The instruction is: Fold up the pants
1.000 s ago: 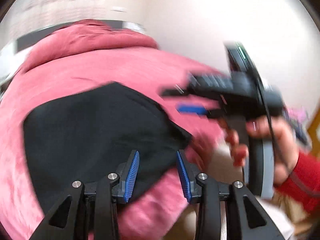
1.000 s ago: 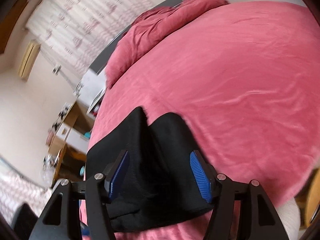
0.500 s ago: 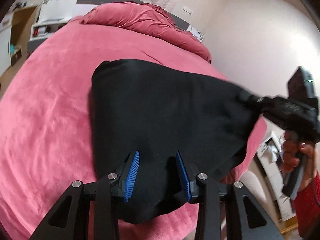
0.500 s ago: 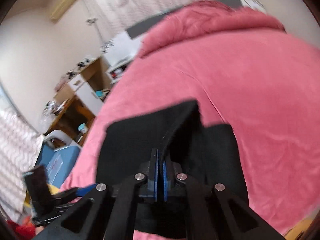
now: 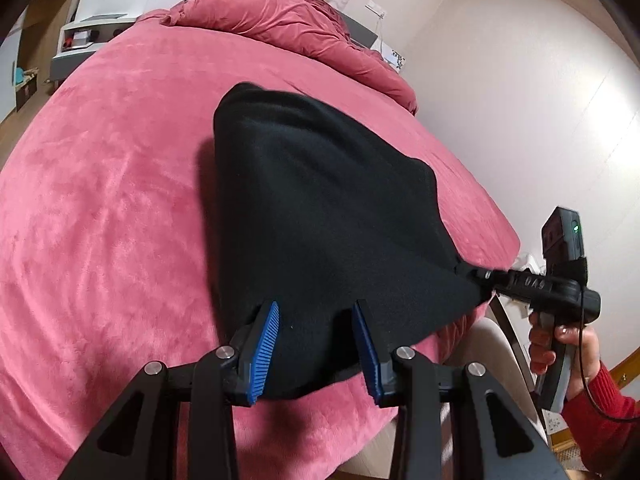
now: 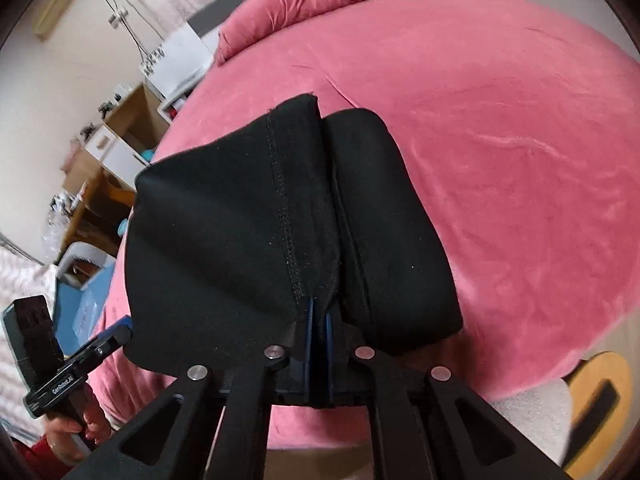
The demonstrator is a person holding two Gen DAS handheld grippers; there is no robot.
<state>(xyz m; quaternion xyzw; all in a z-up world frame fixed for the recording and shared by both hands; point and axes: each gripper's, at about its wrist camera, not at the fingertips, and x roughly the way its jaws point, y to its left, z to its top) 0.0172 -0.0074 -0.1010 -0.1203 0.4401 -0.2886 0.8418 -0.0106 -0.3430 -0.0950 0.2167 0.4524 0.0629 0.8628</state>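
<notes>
Black pants (image 5: 320,216) lie partly folded on a pink bed (image 5: 112,200). My right gripper (image 6: 318,312) is shut on the near edge of the pants (image 6: 240,216) beside a stitched seam, and lifts that corner off the bed. In the left wrist view it (image 5: 480,276) pinches the pants' right corner, pulling the cloth taut. My left gripper (image 5: 316,344) is open, its blue pads either side of the pants' near edge, with cloth between them. It also shows in the right wrist view (image 6: 116,334) at the pants' left corner.
A bunched pink duvet (image 5: 288,28) lies at the head of the bed. Wooden shelves and a desk (image 6: 104,152) stand beyond the bed's left side. A white stool (image 5: 492,356) and a pale wall (image 5: 520,92) are by the right side.
My right gripper has shut on the pants' edge and lifted it. The left gripper has moved in over the pants' near edge, still open. The cloth now stretches between the two.
</notes>
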